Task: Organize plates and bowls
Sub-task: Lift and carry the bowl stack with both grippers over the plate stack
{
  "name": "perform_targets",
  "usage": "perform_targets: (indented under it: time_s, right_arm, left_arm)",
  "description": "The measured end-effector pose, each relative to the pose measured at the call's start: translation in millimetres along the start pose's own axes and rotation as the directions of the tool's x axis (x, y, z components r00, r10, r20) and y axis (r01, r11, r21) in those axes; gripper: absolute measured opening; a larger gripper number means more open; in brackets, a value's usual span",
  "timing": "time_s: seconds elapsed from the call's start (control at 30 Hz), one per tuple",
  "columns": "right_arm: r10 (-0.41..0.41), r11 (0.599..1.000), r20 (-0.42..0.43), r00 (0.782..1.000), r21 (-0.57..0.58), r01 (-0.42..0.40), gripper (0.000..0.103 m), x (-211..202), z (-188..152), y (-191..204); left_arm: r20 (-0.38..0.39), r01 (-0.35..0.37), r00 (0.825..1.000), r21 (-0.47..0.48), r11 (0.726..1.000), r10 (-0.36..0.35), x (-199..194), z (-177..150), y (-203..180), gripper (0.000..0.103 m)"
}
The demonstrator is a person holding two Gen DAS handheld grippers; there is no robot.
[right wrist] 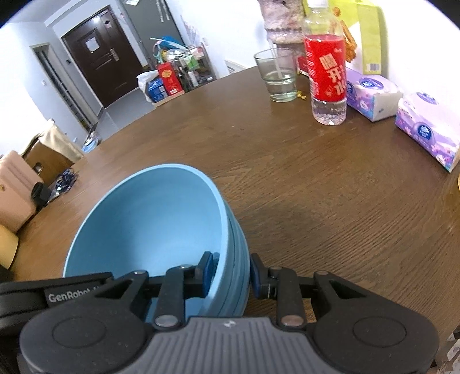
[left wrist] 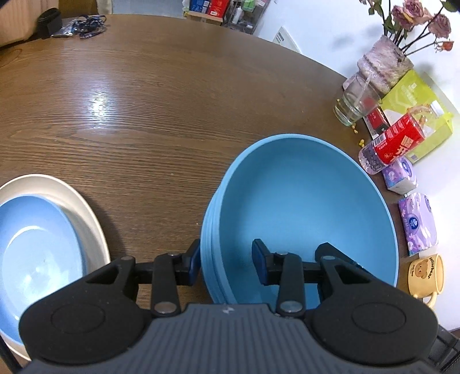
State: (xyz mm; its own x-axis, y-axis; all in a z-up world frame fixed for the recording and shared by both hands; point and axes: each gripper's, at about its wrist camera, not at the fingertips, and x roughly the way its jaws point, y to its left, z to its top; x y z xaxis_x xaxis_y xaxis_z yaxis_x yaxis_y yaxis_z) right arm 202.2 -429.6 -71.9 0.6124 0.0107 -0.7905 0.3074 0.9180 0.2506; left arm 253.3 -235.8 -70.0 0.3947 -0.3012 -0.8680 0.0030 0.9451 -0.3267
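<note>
A stack of blue bowls [left wrist: 304,207] sits on the brown wooden table [left wrist: 138,109]. My left gripper [left wrist: 225,266] straddles its near-left wall, one finger inside and one outside, with a gap to the wall on each side. My right gripper [right wrist: 230,273] straddles the opposite wall of the same stack [right wrist: 149,218] the same way, its pads close to the wall. A light blue plate [left wrist: 37,247] lies on a white plate [left wrist: 86,213] at the left in the left wrist view.
Along the table's right edge stand a glass [right wrist: 280,76], a red-labelled water bottle [right wrist: 326,69], purple tissue packs [right wrist: 371,95], a yellow bear mug [left wrist: 425,273], a green box [left wrist: 414,95] and a vase of dried flowers [left wrist: 385,63]. Dark items [left wrist: 72,26] lie at the far side.
</note>
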Motion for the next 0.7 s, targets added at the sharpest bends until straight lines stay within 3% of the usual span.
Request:
perform_targets:
  time_s: [0.7]
  right_arm:
    - [0.076, 0.991, -0.024, 0.997, -0.112, -0.078, 0.026, -29, -7, 28]
  left_arm:
    - [0.067, -0.003, 0.998, -0.088, 0.996, 0.009, -47, -23, 29, 0.037]
